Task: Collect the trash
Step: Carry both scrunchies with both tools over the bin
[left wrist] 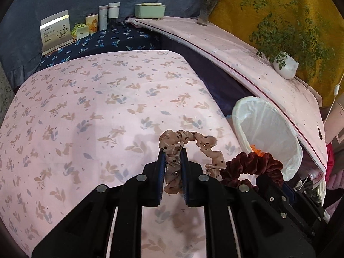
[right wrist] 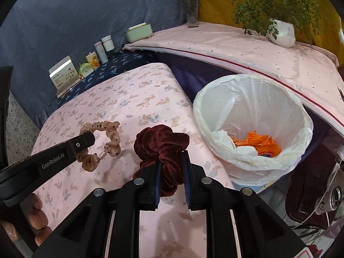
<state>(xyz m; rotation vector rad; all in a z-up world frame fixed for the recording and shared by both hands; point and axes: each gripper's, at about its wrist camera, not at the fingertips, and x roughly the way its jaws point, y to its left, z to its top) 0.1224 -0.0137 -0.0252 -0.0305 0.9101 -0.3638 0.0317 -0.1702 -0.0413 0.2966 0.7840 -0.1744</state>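
My left gripper (left wrist: 173,153) is shut on a beige dotted scrunchie (left wrist: 189,142), held just above the pink floral tablecloth (left wrist: 86,107); the scrunchie also shows in the right wrist view (right wrist: 111,137). My right gripper (right wrist: 172,158) is shut on a dark red velvet scrunchie (right wrist: 159,142), which also shows in the left wrist view (left wrist: 251,165). A white-lined trash bin (right wrist: 301,133) stands right of the table edge and holds orange peel (right wrist: 258,142) and white tissue; it also shows in the left wrist view (left wrist: 268,129).
At the far end of the table stand a card box (left wrist: 57,32), a small green box (left wrist: 80,31), a tin, two tall bottles (left wrist: 103,17) and a mint tissue box (left wrist: 150,10). A pink-covered shelf (right wrist: 236,49) behind the bin holds a flower vase (right wrist: 192,10) and a potted plant (right wrist: 281,32).
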